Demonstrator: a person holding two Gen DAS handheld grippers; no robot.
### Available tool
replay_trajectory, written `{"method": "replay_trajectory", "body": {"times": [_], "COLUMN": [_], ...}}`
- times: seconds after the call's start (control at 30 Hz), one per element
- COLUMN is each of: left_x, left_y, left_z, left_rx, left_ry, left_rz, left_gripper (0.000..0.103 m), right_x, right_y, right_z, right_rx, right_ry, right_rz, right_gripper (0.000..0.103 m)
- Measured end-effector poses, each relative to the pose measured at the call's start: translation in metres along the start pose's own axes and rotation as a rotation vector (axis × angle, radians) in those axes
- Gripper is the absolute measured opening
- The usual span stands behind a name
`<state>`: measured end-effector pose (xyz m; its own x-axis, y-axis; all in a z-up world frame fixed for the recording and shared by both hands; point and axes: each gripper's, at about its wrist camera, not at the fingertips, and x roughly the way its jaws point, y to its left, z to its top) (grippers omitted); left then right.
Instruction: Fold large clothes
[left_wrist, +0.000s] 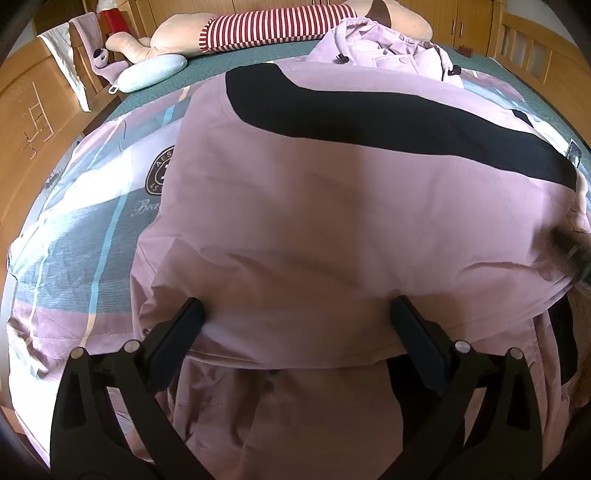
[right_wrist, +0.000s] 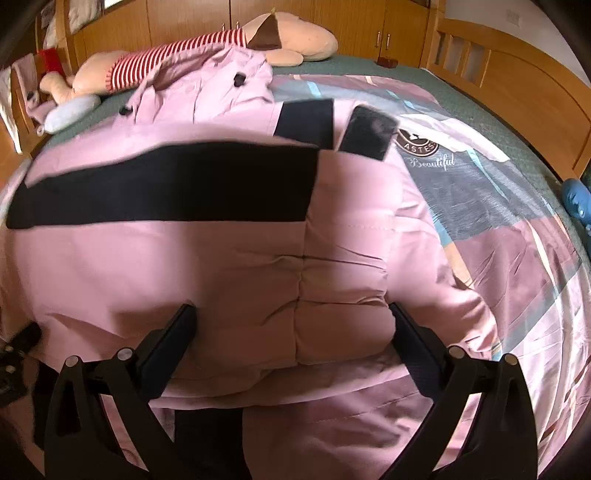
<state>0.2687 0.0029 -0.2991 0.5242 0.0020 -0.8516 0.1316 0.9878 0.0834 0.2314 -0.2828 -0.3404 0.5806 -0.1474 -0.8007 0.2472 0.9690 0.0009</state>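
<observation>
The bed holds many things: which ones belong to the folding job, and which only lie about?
Job: pink coat, left tool, right tool.

Lying about: striped plush toy, blue pillow, patterned bedspread.

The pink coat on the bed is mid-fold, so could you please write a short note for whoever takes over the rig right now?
Left tool: open, fingers straddling the near folded edge of the pink coat, holding nothing.
Right tool: open too, straddling the puffy near edge of the same coat.
Coat: spread on the patterned quilt, black band across it, hood end bunched toward the striped plush toy.
Done: the near part appears turned over onto the body.
Left: probably grip the edge with both tools, finish the remaining folds and flatten the bundle.
</observation>
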Motion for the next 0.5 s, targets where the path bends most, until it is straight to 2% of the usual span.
{"method": "replay_trajectory", "body": {"times": [0.03,0.1,0.17,0.23,0.3,0.33,0.37,0.4,0.5], "left_x": [0.0,0.0,0.0,0.0,-0.001,-0.002,-0.003,-0.006,-0.011], "left_y": [0.0,0.0,0.0,0.0,0.001,0.003,0.005,0.009,0.018], "left_z": [0.0,0.0,0.0,0.0,0.001,0.002,0.003,0.003,0.004], "left_rx": [-0.001,0.0,0.0,0.0,0.0,-0.005,-0.017,-0.044,-0.098], "left_ry": [0.0,-0.001,-0.001,0.0,0.004,0.008,0.008,0.001,-0.02], "left_rz": [0.0,0.002,0.003,0.002,-0.003,-0.01,-0.012,-0.005,0.013], "left_gripper": [0.101,0.101,0.101,0.101,0.101,0.101,0.101,0.101,0.101], "right_x": [-0.009,-0.036,-0.052,-0.049,-0.032,-0.024,-0.012,-0.007,-0.007], "right_y": [-0.003,-0.009,-0.002,0.015,0.041,0.05,0.063,0.069,0.065], "right_z": [0.001,0.002,0.003,0.001,-0.009,-0.014,-0.02,-0.023,-0.021], "right_rx": [0.026,0.074,0.039,-0.049,-0.17,-0.214,-0.281,-0.309,-0.29], "right_ry": [-0.044,-0.194,-0.263,-0.227,-0.132,-0.092,-0.043,-0.045,-0.037], "right_rz": [-0.003,0.024,0.091,0.159,0.207,0.197,0.15,0.119,0.138], "right_gripper": [0.102,0.102,0.102,0.102,0.102,0.102,0.102,0.102,0.102]}}
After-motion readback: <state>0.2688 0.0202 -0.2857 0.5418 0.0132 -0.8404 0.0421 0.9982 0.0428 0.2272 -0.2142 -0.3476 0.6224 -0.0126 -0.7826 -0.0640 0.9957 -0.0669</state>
